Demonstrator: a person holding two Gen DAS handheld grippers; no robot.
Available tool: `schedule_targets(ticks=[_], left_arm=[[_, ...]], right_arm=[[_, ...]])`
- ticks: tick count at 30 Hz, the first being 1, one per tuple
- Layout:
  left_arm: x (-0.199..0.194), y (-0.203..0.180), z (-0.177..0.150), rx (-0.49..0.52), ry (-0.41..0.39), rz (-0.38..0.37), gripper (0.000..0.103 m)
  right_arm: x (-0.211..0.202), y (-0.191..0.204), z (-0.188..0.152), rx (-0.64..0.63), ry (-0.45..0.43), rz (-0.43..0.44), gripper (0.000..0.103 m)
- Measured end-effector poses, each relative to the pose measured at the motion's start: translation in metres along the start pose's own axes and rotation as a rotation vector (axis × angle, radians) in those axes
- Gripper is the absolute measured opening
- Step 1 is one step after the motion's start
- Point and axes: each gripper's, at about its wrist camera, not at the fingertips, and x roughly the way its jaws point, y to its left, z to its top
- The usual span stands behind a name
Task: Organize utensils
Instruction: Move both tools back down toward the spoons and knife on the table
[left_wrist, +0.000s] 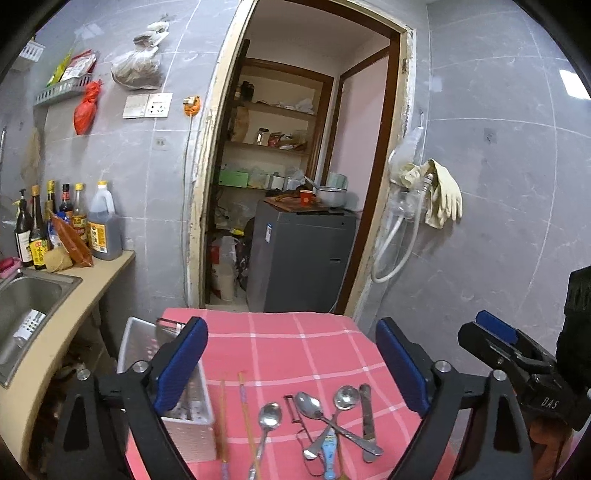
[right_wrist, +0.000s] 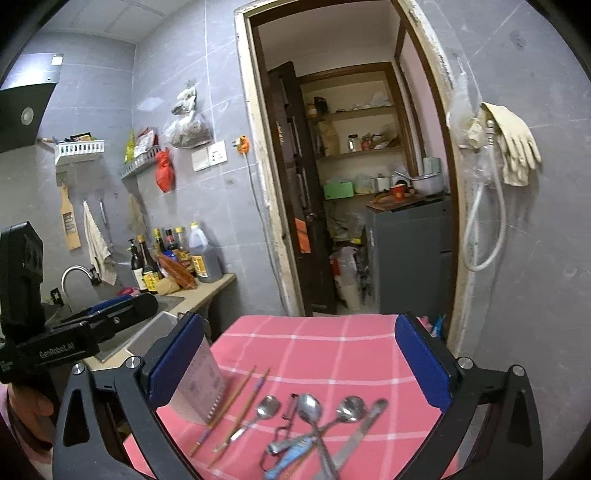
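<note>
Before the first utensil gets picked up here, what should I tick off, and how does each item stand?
1. Left tongs open and empty: ok, nothing between the blue pads.
2. Right tongs open and empty: ok.
3. White basket within view at the left edge of the pink checked cloth: ok; what it holds, cannot tell.
4. Utensils separated for a clean grip: not ok; two spoons, the peeler and a blue-handled piece cross each other.
5. An easy first pick: ok; the chopsticks and the single spoon lie apart from the pile.
</note>
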Motion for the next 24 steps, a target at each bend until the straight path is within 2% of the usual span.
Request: schedule_targets(ticks=[10, 16, 21, 24], left_arm=[[0.026, -0.032, -0.029, 0.05, 0.071, 0.005, 0.096], [0.05, -0.04, -0.048, 0.049, 0.153, 0.001, 0.096], [0.077, -0.043, -0.063, 0.034, 0.242, -0.033, 0.095], [0.091, -0.045, -0.072, 0.023, 0.277, -0.054, 0.089]], right_arm=[[0.003, -0.054, -0.023, 0.037, 0.079, -0.042, 0.102], [0.023, -0.086, -0.039, 0.092, 0.167, -0.009, 0.102], [0.048, -0.11, -0.057, 0.144, 0.244, 0.023, 0.102], [0.065, -0.121, -0.07, 0.166, 0.287, 0.048, 0.1]])
